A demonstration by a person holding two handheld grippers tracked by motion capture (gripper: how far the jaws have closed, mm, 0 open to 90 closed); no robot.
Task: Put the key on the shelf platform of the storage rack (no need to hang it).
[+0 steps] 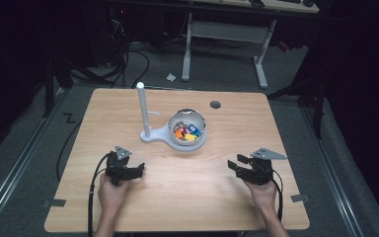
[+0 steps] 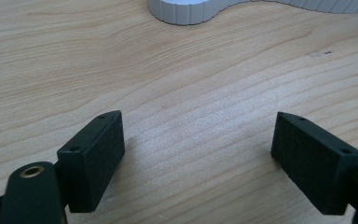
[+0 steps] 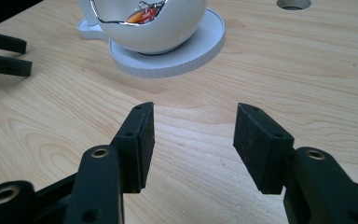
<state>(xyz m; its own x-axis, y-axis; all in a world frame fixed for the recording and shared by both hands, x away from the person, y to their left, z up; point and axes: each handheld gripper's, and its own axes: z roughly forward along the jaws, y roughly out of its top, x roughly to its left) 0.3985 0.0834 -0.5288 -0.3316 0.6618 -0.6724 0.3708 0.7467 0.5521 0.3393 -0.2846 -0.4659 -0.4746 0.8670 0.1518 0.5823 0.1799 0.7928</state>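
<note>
Both grippers rest apart on the counter (image 1: 128, 207), jaws released and empty: left gripper (image 1: 137, 171), right gripper (image 1: 234, 165). Between and beyond them, well apart, the white bowl (image 1: 197, 136) of colourful pieces sits on its stand (image 1: 150, 137).

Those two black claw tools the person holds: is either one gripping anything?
No. The left gripper and right gripper both stand open over bare light wooden table.
</note>
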